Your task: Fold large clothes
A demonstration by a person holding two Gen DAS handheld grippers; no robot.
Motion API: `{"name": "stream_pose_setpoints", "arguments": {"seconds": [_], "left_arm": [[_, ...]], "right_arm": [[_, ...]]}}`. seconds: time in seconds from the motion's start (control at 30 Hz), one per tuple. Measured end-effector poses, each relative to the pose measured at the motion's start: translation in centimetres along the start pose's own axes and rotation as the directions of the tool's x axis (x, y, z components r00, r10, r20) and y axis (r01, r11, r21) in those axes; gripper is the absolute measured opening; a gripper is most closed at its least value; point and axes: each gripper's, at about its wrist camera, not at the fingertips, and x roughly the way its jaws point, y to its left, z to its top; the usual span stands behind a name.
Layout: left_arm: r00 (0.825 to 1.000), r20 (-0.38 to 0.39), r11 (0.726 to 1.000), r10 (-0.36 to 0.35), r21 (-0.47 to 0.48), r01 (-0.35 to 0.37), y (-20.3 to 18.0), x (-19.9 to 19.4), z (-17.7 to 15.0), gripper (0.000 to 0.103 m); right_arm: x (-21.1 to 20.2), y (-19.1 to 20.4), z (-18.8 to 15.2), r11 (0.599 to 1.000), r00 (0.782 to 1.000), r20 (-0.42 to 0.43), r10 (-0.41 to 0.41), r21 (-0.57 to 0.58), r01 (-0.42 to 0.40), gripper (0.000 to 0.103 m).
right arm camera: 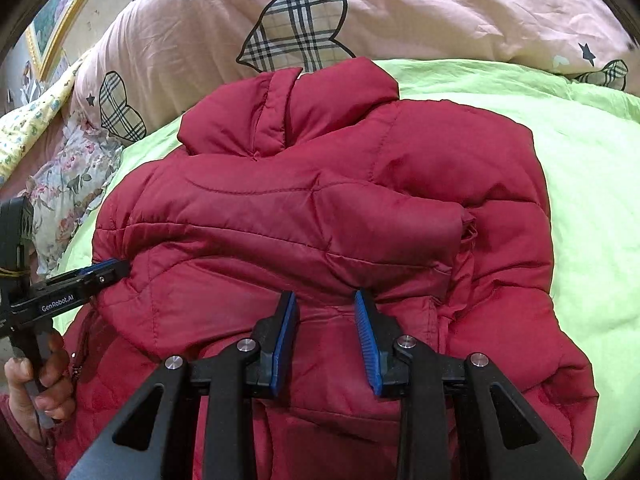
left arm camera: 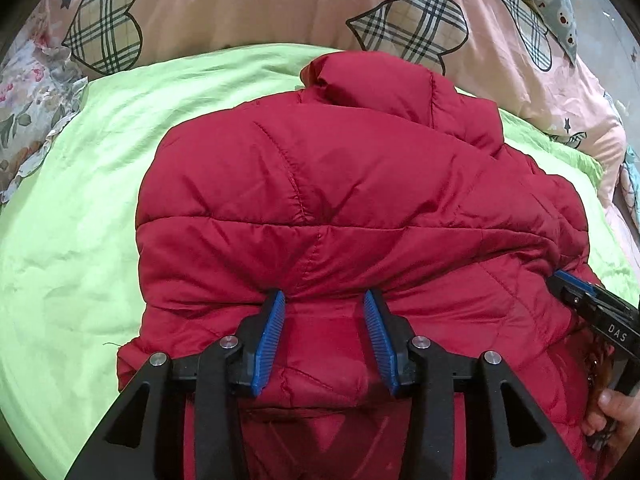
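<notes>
A red puffer jacket (left arm camera: 340,184) lies on a green sheet (left arm camera: 80,200), collar at the far end, and also fills the right wrist view (right arm camera: 320,208). My left gripper (left arm camera: 324,296) is open, its blue pads on either side of a raised fold edge on the jacket's near half, tips touching the fabric. My right gripper (right arm camera: 325,296) is open in the same way against the fold edge further along. The right gripper appears at the left wrist view's right edge (left arm camera: 572,284); the left gripper appears at the right wrist view's left edge (right arm camera: 108,270).
A pink quilt (left arm camera: 248,4) with plaid hearts is bunched beyond the jacket. A floral pillow (left arm camera: 28,104) lies at the far left. A framed picture (right arm camera: 56,16) leans on the wall. The green sheet (right arm camera: 580,200) spreads on both sides.
</notes>
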Motion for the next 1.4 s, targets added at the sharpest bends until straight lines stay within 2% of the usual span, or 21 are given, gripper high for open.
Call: {"name": "stream_pose_setpoints", "arguments": {"seconds": [0.2, 0.33, 0.47, 0.57, 0.63, 0.7, 0.83, 0.93, 1.07, 1.13, 1.2, 1.4], "left_arm": [[1.0, -0.017, 0.999, 0.002, -0.036, -0.003, 0.2, -0.8, 0.1, 0.042], [1.0, -0.017, 0.996, -0.02, -0.086, 0.019, 0.7, -4.0, -1.0, 0.042], [0.998, -0.004, 0.988, -0.064, -0.142, 0.063, 2.1, -8.6, -3.2, 0.043], [0.999, 0.007, 0.988, -0.047, -0.145, 0.047, 2.9, -11.4, -5.0, 0.044], [1.0, -0.01, 0.992, -0.011, -0.122, 0.009, 3.0, -12.7, -6.1, 0.045], [1.0, -0.015, 0.994, 0.011, -0.111, -0.013, 3.3, -14.2, -7.4, 0.045], [1.0, -0.006, 0.991, 0.009, -0.135, -0.009, 4.2, -17.3, -10.1, 0.05], [1.0, -0.004, 0.989, 0.024, -0.143, -0.024, 4.7, -19.1, -11.7, 0.054], [0.999, -0.019, 0.988, 0.046, -0.146, -0.048, 5.4, -20.9, -13.8, 0.057], [0.998, -0.022, 0.987, 0.058, -0.148, -0.061, 5.7, -21.5, -14.6, 0.061], [0.998, -0.031, 0.986, 0.062, -0.152, -0.065, 6.1, -21.7, -15.1, 0.066], [0.995, -0.061, 0.985, 0.077, -0.15, -0.086, 6.8, -21.9, -16.5, 0.067]], "right_arm": [[0.3, -0.4, 0.0, 1.0, 1.0, -0.004, 0.019, 0.014, -0.019, 0.031], [0.1, -0.4, 0.1, 1.0, 1.0, 0.002, 0.02, 0.014, -0.02, 0.031], [-2.2, -0.8, -0.1, 0.994, 0.997, 0.005, 0.079, 0.071, -0.079, 0.036], [-5.4, -0.9, -0.9, 0.986, 0.994, 0.0, 0.107, 0.13, -0.106, 0.052], [-7.3, -0.8, -1.7, 0.983, 0.993, -0.023, 0.112, 0.152, -0.107, 0.069], [-8.7, -0.6, -2.8, 0.984, 0.992, -0.074, 0.107, 0.15, -0.095, 0.071], [-11.6, 0.2, -5.1, 0.993, 0.988, -0.14, 0.062, 0.111, -0.047, 0.075], [-14.3, 0.7, -6.7, 0.996, 0.99, -0.136, 0.03, 0.091, -0.018, 0.08], [-17.6, 1.0, -9.0, 0.996, 0.992, -0.111, -0.066, 0.05, 0.071, 0.085], [-18.7, 1.0, -10.2, 0.992, 0.987, -0.109, -0.121, 0.031, 0.125, 0.09], [-19.6, 0.9, -11.6, 0.986, 0.979, -0.116, -0.164, 0.021, 0.168, 0.091], [-20.3, 0.3, -15.2, 0.977, 0.962, -0.182, -0.205, 0.015, 0.211, 0.092]]}}
